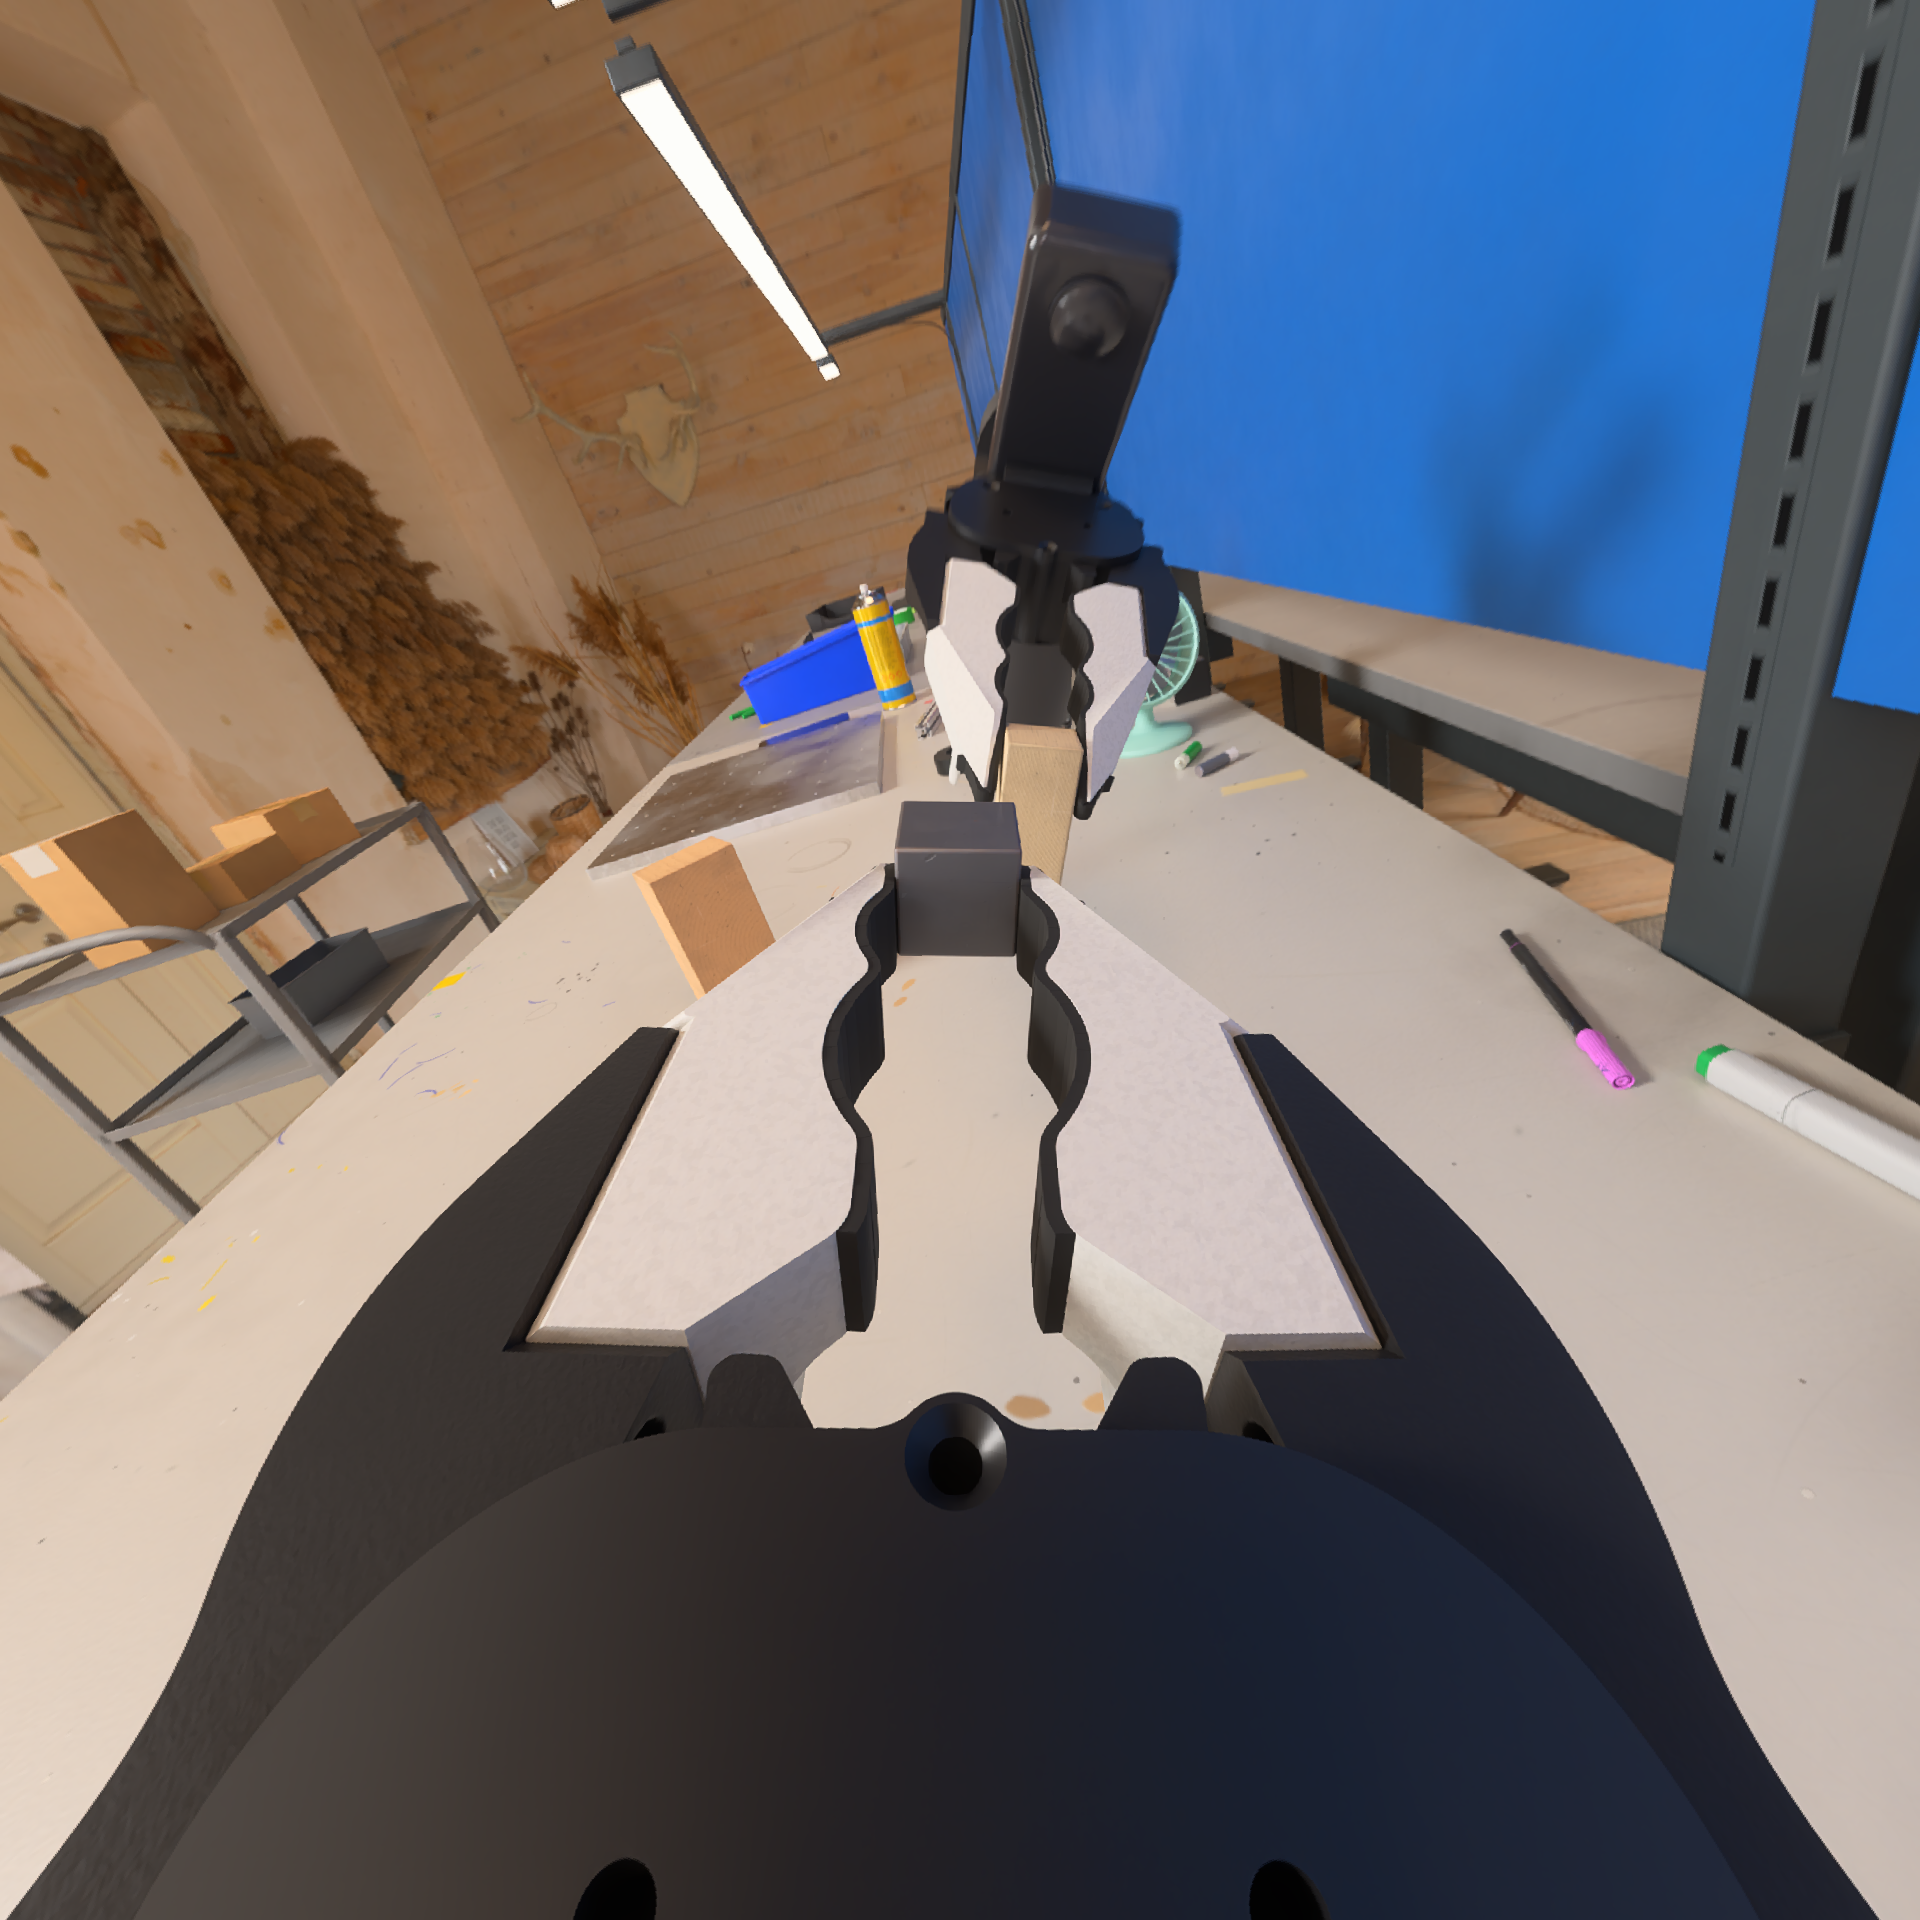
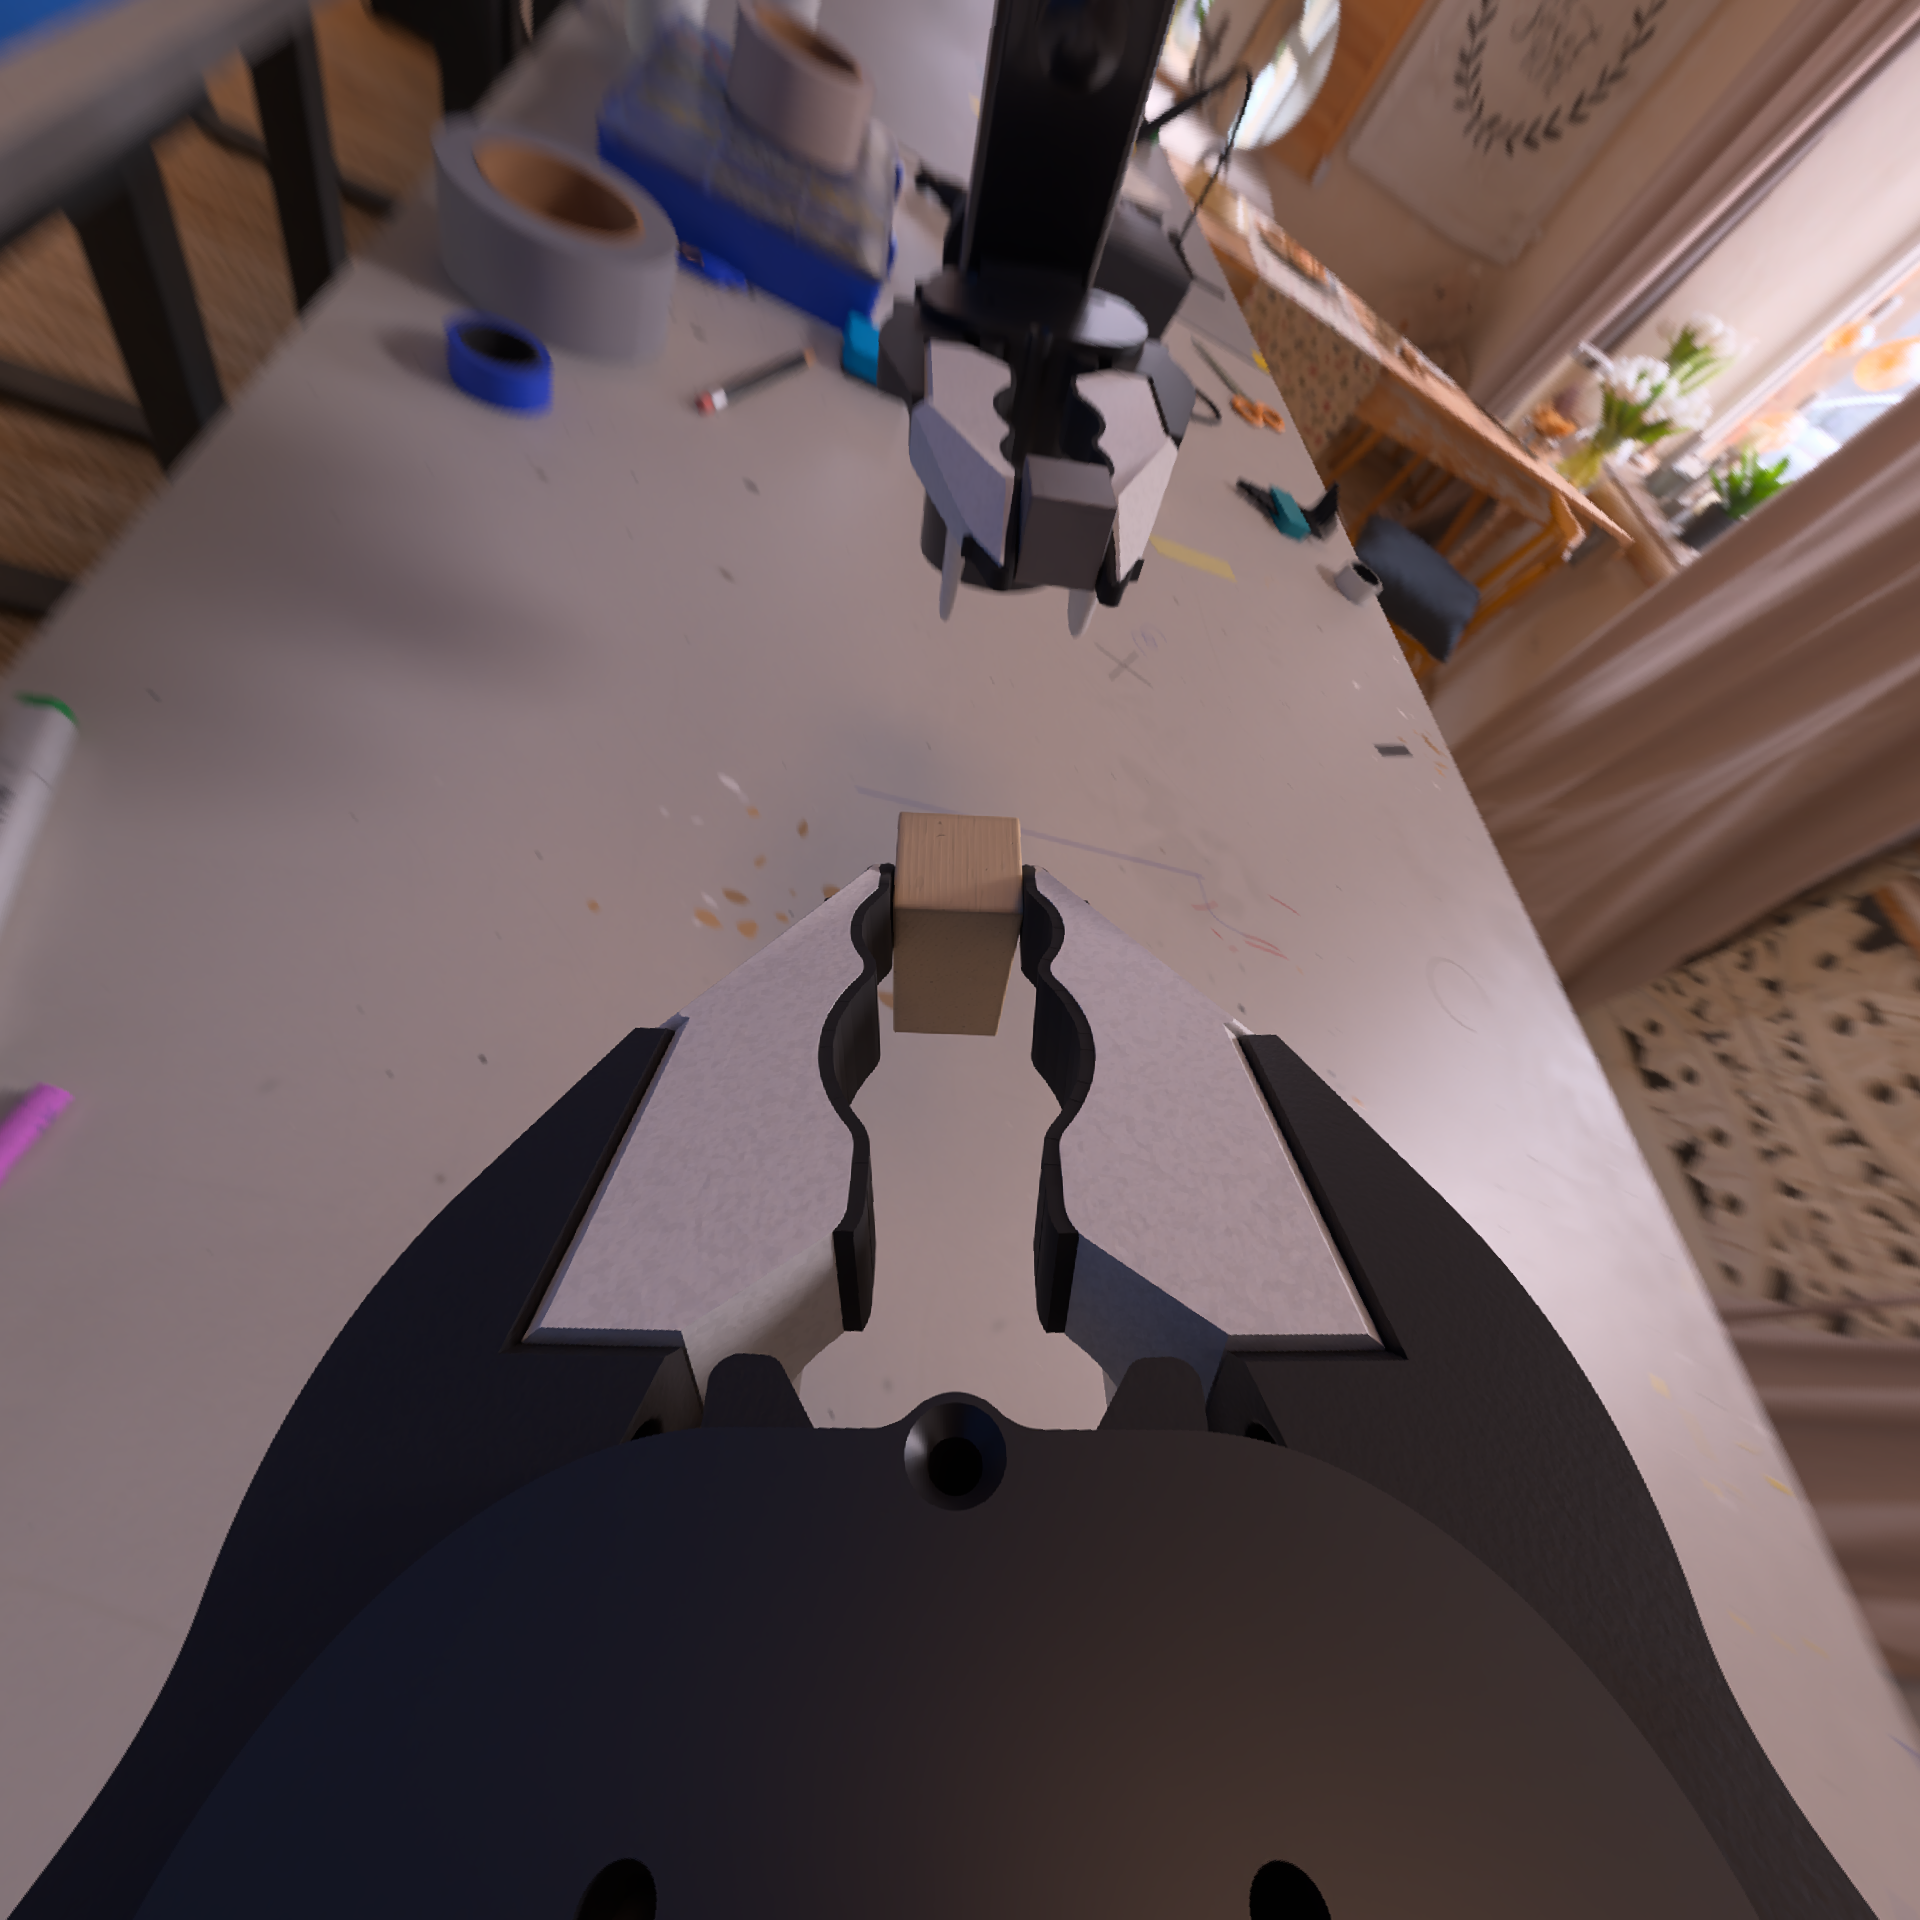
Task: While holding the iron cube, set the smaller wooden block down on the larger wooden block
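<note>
left tool (image 1: 956,894) grips iron cube (image 1: 956,883) | right tool (image 2: 956,894) grips smaller wooden block (image 2: 954,914) | larger wooden block (image 1: 707,914) beside, unobstructed

No legible text anywhere, yellow spray can (image 1: 883,646) label blurred, framed wall sign (image 2: 1538,94) unreadable.

The left gripper (image 1: 956,883) hides the larger block's (image 1: 702,906) near corner; tape rolls (image 2: 551,244) are blurred; the marker (image 1: 1813,1112) is cut off at the edge.
</note>
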